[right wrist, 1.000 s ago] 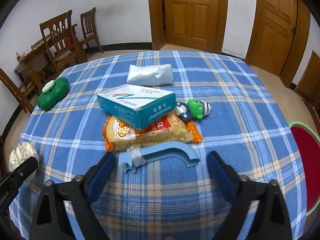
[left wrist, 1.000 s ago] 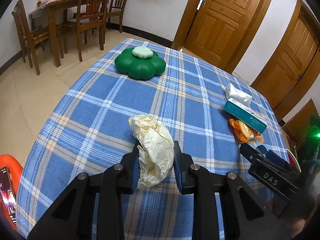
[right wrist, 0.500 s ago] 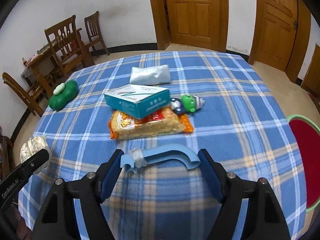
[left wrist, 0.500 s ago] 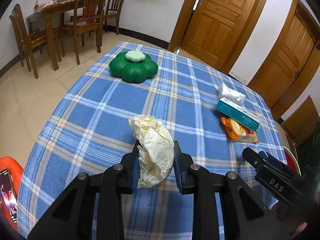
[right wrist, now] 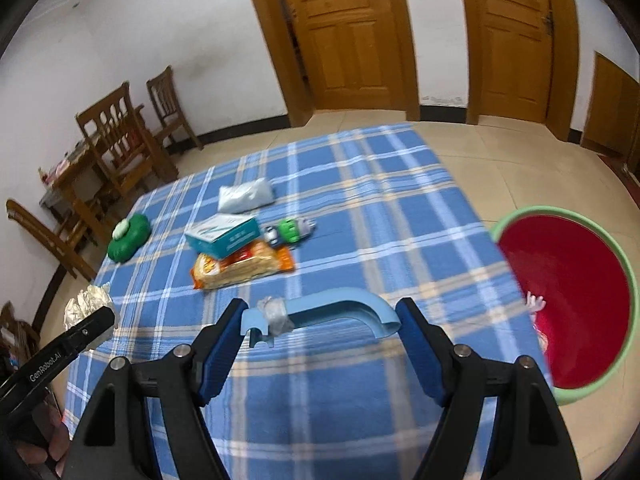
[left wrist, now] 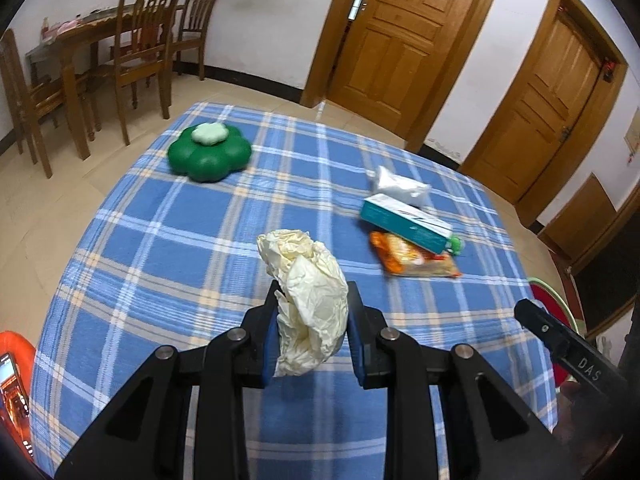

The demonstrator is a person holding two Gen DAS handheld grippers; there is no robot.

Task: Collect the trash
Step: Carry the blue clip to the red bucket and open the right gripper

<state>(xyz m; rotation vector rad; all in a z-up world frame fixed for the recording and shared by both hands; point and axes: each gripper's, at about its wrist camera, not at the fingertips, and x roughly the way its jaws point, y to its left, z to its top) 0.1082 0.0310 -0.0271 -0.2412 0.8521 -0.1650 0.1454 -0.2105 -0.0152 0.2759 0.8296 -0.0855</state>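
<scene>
My left gripper (left wrist: pixel 314 334) is shut on a crumpled cream paper wad (left wrist: pixel 308 292) and holds it above the blue plaid tablecloth (left wrist: pixel 180 248). The wad also shows at the left of the right wrist view (right wrist: pixel 86 306). My right gripper (right wrist: pixel 320 326) is shut on a light blue curved plastic piece (right wrist: pixel 340 314) with clear tape wrapped at its left end, lifted above the table. A red bin with a green rim (right wrist: pixel 564 300) stands on the floor to the right of the table, with some scraps inside.
On the table lie a green flower-shaped box (left wrist: pixel 208 152), a white packet (left wrist: pixel 400 186), a teal carton (left wrist: pixel 404 222) on an orange snack bag (left wrist: pixel 412 258), and a small green toy (right wrist: pixel 290 232). Wooden chairs (left wrist: pixel 148 52) and doors (left wrist: pixel 396 36) stand behind.
The right gripper has closed onto the blue plastic piece and lifted it, swinging right so the red bin comes into view. The left gripper has risen with the wad.
</scene>
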